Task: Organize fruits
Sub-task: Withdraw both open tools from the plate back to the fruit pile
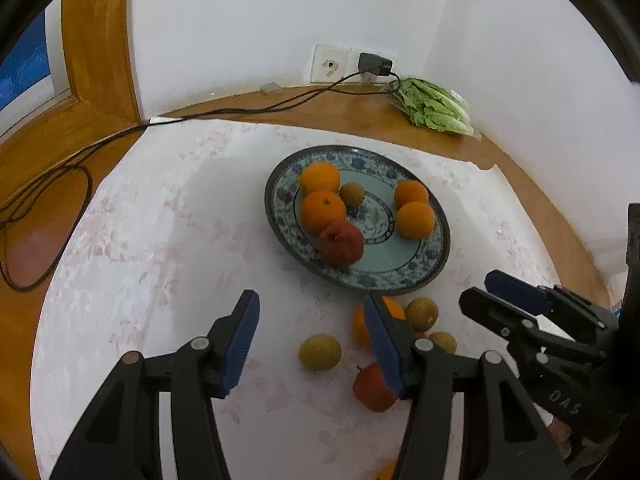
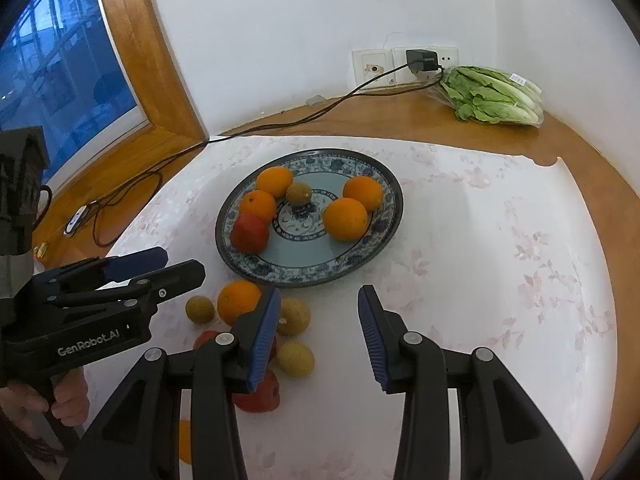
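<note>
Wooden worktop (image 2: 400, 120) under a white cloth with faint pink flowers (image 1: 160, 220). On the cloth, a round blue-and-white patterned ceramic plate (image 1: 436, 264) carrying six pieces:
- Plated oranges (image 1: 323, 210), four in all: two touching at the left, two touching at the right.
- A small brown-green round fruit (image 1: 352, 194) between the pairs, toward the far side.
- A red round fruit (image 1: 341, 246) against the nearer left orange.

Just in front of the plate's near rim, a loose cluster on the cloth:
- A loose orange (image 2: 238, 300).
- Three small yellowish-brown round fruits (image 2: 294, 316) close around it.
- A second red fruit (image 2: 260, 398) nearest the cameras, partly hidden behind a finger.
- A sliver of another orange (image 2: 184, 440) at the bottom edge.

Left tool (image 1: 310, 298): hovers over the cloth beside the cluster. Jaws spread, nothing between the blue ribbed pads. Gripped at the handle by a person's hand (image 2: 68, 400).

Right tool (image 2: 319, 292): also spread and empty. Points at the gap between the cluster and the plate's near rim — left finger across the cluster in its own view. Just beside the left tool, apart from it.

Against the far wall, a green lettuce in a clear bag (image 2: 496, 96) on bare wood. Next to it, a black charger (image 2: 422, 60) plugged into a white wall socket. From there a black cable (image 2: 280, 126) trails across the wood toward the wooden window frame (image 2: 132, 40).
</note>
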A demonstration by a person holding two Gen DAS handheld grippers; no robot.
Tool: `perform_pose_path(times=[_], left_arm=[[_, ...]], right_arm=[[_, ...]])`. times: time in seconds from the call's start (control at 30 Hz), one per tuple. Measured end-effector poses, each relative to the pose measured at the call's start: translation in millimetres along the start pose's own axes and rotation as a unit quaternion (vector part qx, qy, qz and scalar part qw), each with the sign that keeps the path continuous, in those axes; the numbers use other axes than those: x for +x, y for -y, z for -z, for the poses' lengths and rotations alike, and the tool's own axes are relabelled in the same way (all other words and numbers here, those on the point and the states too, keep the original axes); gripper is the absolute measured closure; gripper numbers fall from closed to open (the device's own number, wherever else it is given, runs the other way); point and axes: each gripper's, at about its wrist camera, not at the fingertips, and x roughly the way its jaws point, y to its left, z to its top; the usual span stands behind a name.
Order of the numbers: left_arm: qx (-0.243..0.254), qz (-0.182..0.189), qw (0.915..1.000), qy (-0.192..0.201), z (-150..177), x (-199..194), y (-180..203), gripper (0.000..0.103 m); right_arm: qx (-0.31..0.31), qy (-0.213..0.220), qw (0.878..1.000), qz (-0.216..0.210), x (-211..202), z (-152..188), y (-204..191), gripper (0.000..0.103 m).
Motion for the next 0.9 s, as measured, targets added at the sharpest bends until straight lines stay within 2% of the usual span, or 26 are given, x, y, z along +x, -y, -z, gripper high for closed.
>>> perform_pose_path(times=[0.9], left_arm=[[-0.011,0.012,0.9994,-0.032,25.6,16.4,-9.7,0.048]], right_arm=[[0.022,-0.019,1.000,-0.011,-10.7,28.3,-2.5,0.061]])
